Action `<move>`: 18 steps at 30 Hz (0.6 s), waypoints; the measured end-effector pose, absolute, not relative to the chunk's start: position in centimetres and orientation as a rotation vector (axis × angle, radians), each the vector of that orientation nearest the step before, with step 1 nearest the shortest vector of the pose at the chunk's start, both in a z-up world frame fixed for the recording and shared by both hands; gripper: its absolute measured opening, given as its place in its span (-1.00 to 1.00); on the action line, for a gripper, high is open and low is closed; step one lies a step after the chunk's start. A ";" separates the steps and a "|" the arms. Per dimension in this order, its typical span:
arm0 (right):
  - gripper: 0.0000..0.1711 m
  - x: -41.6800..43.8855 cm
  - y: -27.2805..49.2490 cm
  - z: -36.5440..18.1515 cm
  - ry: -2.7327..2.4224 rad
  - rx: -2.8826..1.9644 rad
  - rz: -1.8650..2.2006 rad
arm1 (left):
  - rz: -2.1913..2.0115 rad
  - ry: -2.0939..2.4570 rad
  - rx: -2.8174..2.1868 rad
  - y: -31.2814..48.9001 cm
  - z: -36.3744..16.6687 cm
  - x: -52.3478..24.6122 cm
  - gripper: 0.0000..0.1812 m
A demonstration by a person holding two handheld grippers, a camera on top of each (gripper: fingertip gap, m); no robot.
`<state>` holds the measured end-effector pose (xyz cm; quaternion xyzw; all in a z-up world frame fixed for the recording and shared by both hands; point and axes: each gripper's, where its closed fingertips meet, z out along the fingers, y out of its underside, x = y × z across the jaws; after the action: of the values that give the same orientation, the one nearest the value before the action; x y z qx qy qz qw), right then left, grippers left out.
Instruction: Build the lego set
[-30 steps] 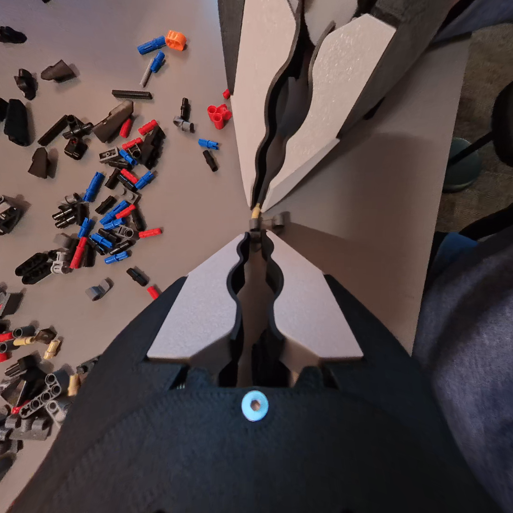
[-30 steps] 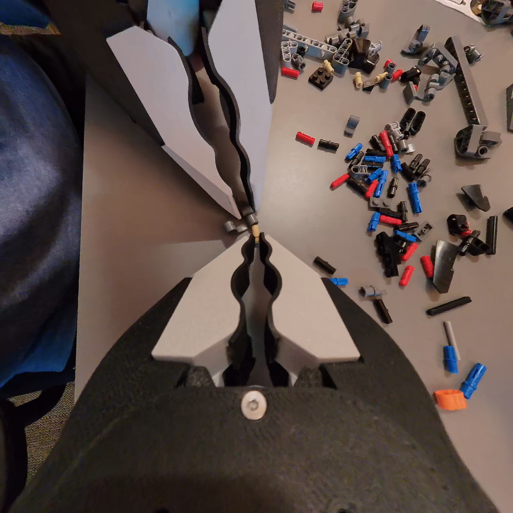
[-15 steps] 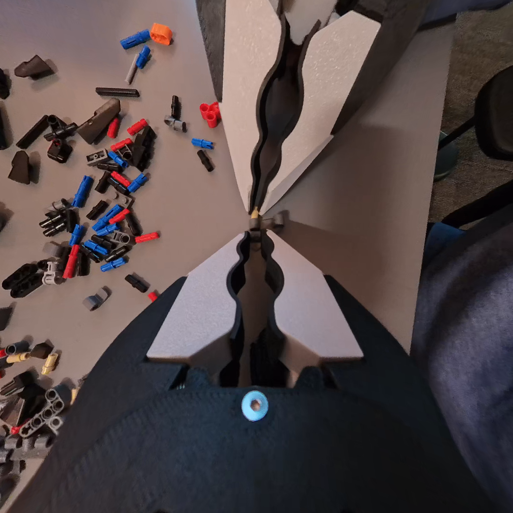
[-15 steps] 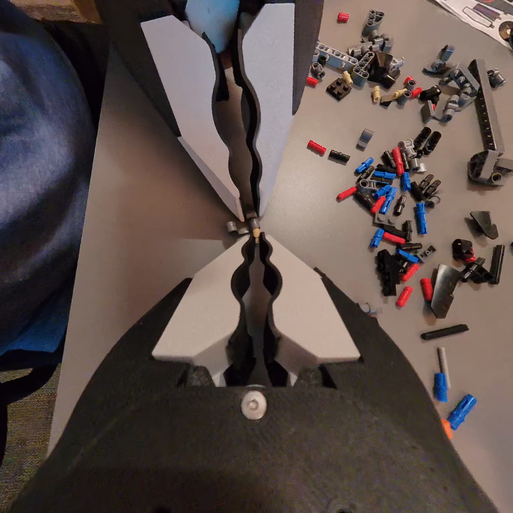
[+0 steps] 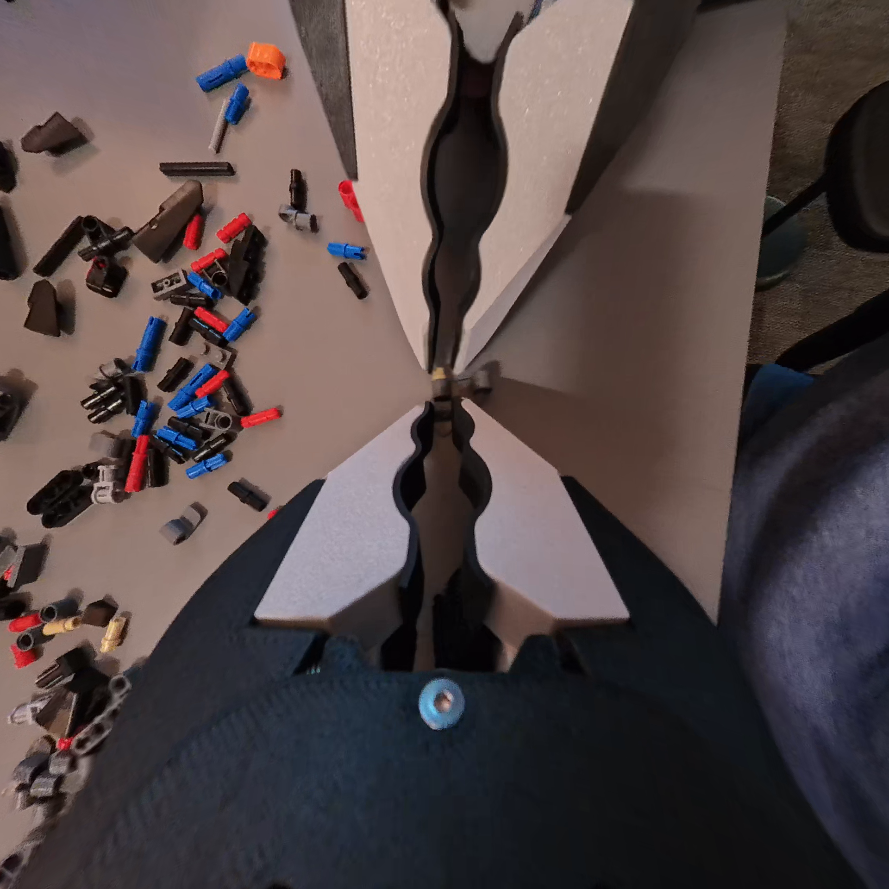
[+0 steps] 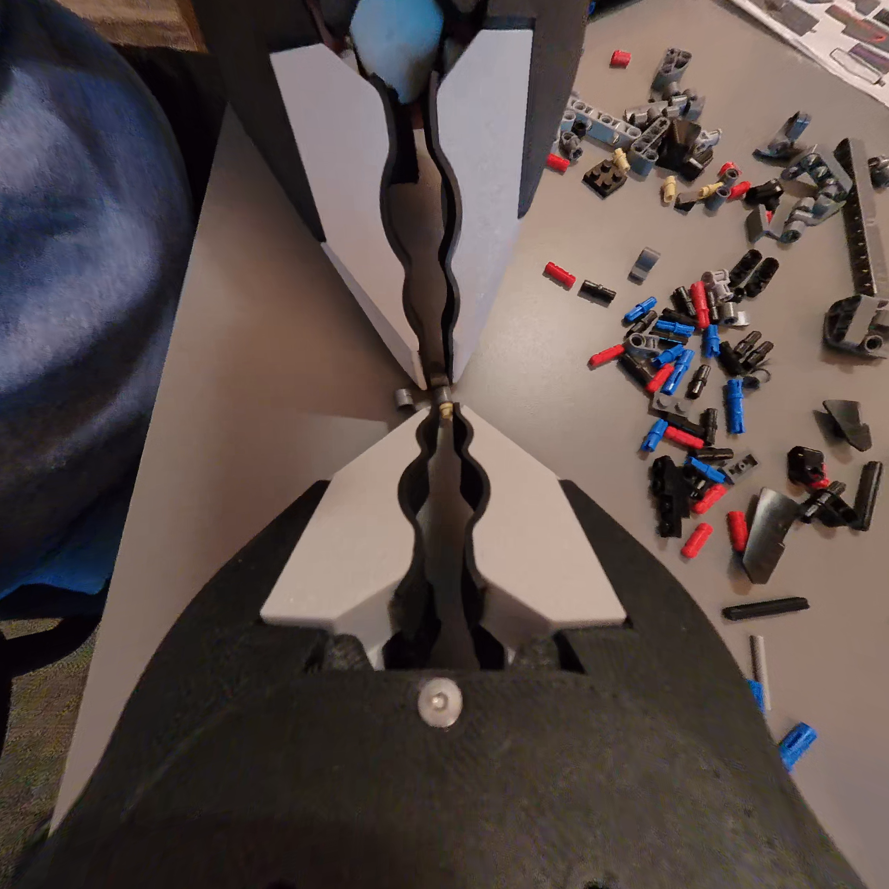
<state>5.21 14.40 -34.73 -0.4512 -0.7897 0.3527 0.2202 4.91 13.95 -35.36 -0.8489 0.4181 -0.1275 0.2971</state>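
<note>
Both grippers meet tip to tip above the grey table. My left gripper [image 5: 442, 409] is shut on a small dark grey connector [image 5: 474, 381], which sticks out to the right of its tips. My right gripper [image 6: 445, 416] is shut on a tan pin [image 6: 445, 409]. The pin's free end touches the grey connector [image 6: 440, 392]; how far it sits in the hole is hidden. In the left wrist view the right gripper [image 5: 442, 363] comes down from the top with the tan pin [image 5: 439, 374]. In the right wrist view the left gripper [image 6: 435, 380] comes from the top.
Loose blue, red and black pins and connectors [image 5: 192, 385] lie scattered on the table beside the grippers, with an orange piece [image 5: 266, 60] farther off. A long dark beam [image 6: 861, 226] and a printed sheet [image 6: 827, 48] lie beyond them. The table edge [image 5: 736, 433] and a person's blue clothing [image 5: 818, 601] are close by. Only a small space, under 4 cm, lies between the two pairs of fingers. Both grippers' tips are roughly 15 centimeters from the orange piece [image 5: 266, 60].
The two grippers have turned until they face each other in a straight line. The tan pin and grey connector have stayed pressed together at the tips. Both grips are unchanged.
</note>
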 end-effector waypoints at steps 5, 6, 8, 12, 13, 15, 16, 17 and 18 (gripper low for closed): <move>-0.83 4.9 16.0 -31.7 -2.084 -1.273 1.024 | -0.259 1.159 -2.160 14.6 -32.8 3.8 -0.94; -0.83 4.7 16.0 -31.2 -2.090 -1.261 1.024 | -0.229 1.167 -2.134 14.9 -31.8 3.2 -0.94; -0.84 3.9 16.0 -30.1 -2.103 -1.234 1.014 | -0.202 1.192 -2.060 15.3 -29.7 2.4 -0.94; -0.78 0.8 16.7 -26.0 -1.976 -1.233 1.074 | -0.058 1.160 -2.011 16.0 -26.2 -1.0 -0.94; -0.76 0.0 16.8 -25.0 -1.943 -1.228 1.086 | -0.026 1.138 -2.012 16.1 -25.6 -2.0 -0.94; -0.70 -1.6 16.7 -23.4 -1.904 -1.209 1.078 | 0.015 1.073 -2.005 16.4 -24.3 -4.0 -0.94; -0.65 -2.5 16.7 -23.0 -1.899 -1.200 1.048 | 0.013 1.026 -2.013 16.5 -23.8 -5.0 -0.94; -0.60 -3.4 17.0 -22.7 -1.896 -1.191 0.986 | -0.009 0.975 -2.012 16.6 -23.3 -5.9 -0.94; -0.55 -4.3 17.2 -22.7 -1.895 -1.173 0.902 | -0.032 0.914 -2.000 16.8 -22.6 -6.7 -0.94</move>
<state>-4.30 17.24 -22.66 -0.4549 -0.7354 0.3500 0.3603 -6.73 16.81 -22.59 -0.8102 0.3704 -0.0128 0.4541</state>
